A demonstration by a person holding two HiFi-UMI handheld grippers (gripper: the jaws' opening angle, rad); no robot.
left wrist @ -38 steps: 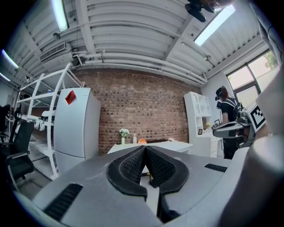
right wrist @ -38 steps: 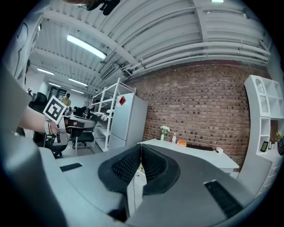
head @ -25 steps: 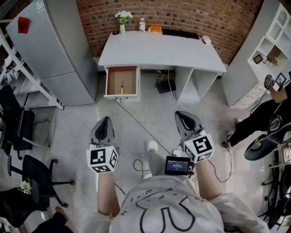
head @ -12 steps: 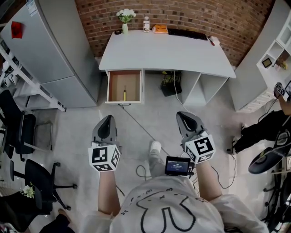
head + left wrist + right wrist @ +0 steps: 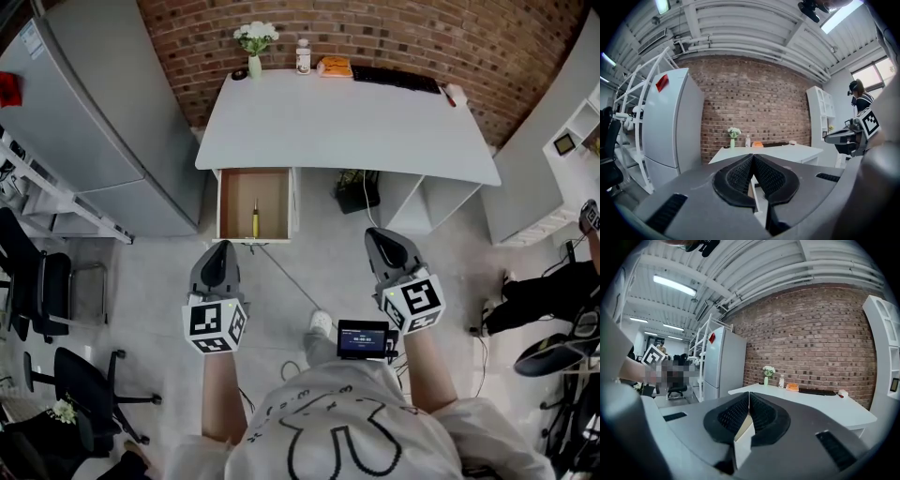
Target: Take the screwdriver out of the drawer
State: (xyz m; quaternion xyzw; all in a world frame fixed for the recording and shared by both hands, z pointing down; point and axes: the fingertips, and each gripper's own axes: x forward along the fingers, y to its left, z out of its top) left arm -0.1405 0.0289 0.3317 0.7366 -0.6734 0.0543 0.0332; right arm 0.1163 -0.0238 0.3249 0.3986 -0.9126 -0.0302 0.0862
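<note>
White desk (image 5: 347, 122) stands against a brick wall, with a wooden drawer (image 5: 274, 199) pulled open beneath it. Left gripper (image 5: 220, 247) sits just short of the drawer's front edge, jaws clenched on nothing. Right gripper (image 5: 382, 234) is well off to the drawer's right, jaws likewise pressed together and empty. Yellow-handled screwdriver (image 5: 254, 219) lies on the drawer floor, long axis running front to back, just ahead of the left jaws. Left hand judged the nearer.

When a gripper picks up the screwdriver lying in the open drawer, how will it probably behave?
The screwdriver looks slim and rigid, so it probably lifts without bending. Lying loose on the flat drawer bottom, it may roll if nudged.
</note>
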